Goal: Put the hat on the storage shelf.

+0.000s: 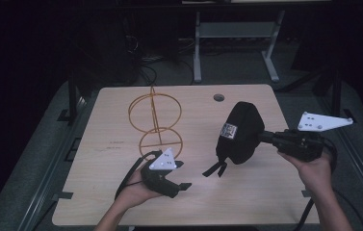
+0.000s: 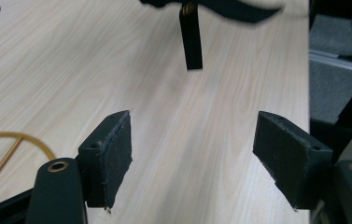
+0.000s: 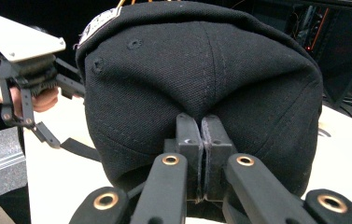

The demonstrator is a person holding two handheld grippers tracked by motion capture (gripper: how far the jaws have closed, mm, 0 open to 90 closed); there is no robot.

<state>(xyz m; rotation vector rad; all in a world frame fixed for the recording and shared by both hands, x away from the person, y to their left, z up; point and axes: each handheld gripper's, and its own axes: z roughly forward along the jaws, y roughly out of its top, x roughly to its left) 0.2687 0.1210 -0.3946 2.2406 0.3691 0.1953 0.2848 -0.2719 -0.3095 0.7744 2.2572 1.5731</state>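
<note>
Above the right half of the wooden table (image 1: 121, 202), the black cap (image 1: 239, 132) hangs clear of the surface, pinched by the right gripper (image 3: 203, 140), whose 2 jaws are pressed together on a fold of the cap's cloth near its back edge. From the high view the cap sits held out sideways from that gripper, its label patch facing left and its adjuster strap (image 1: 216, 168) dangling toward the tabletop. The left gripper (image 1: 181, 175) rests low near the table's front edge, jaws spread wide with nothing between them, and its own view looks along the bare wood toward the hanging strap (image 2: 191, 42). Left of the cap stands the gold wire stand (image 1: 156, 122), 2 rings on a thin upright post, with nothing on it and apart from both grippers. Judging by this layout, the work appears to be getting the cap onto that stand: the pick-up looks done, since the cap is off the table and firmly gripped, while the carry across, the lowering over the upper ring and the release all seem left to do. The open left gripper looks ready to help steady the cap or strap.
</note>
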